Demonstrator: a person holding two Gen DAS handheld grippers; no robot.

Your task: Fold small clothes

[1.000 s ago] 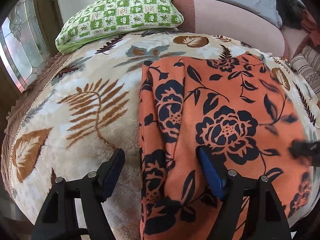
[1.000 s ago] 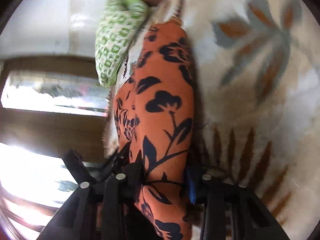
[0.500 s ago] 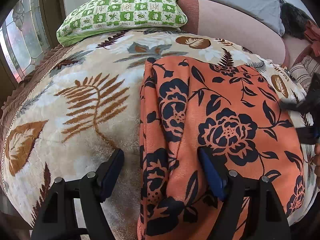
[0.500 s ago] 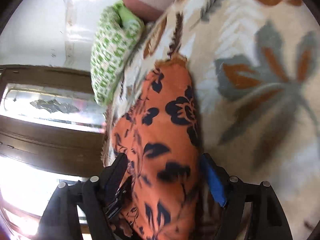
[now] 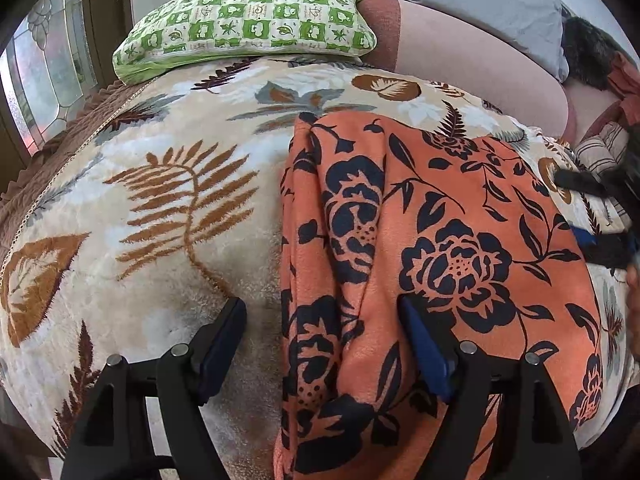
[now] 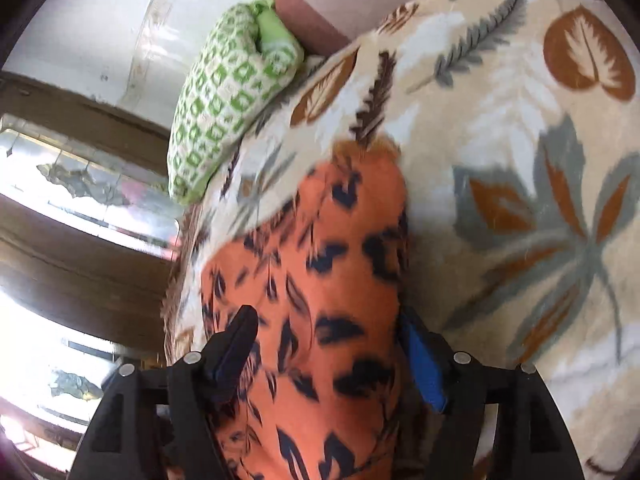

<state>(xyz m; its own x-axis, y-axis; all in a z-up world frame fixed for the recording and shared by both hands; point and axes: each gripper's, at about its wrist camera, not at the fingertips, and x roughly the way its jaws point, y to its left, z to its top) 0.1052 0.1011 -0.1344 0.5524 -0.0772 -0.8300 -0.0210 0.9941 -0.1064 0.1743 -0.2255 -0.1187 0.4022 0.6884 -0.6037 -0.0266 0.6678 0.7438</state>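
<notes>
My left tongs [image 5: 324,340] stand wide astride the near edge of the orange floral garment [image 5: 440,260] on the leaf-print blanket [image 5: 160,220], and my right tongs [image 6: 328,344], jaws just spread, risk dragging the fold askew.

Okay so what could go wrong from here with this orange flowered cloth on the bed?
1. The right gripper has just been opening, with the orange cloth loose between its fingers, so that fold may sag or spring back.
2. The cloth's left edge is bunched into ridges; folding over it would likely lock creases in.
3. The left gripper stands open astride that edge, one finger on the plush blanket, so closing could pinch blanket pile too.
</notes>
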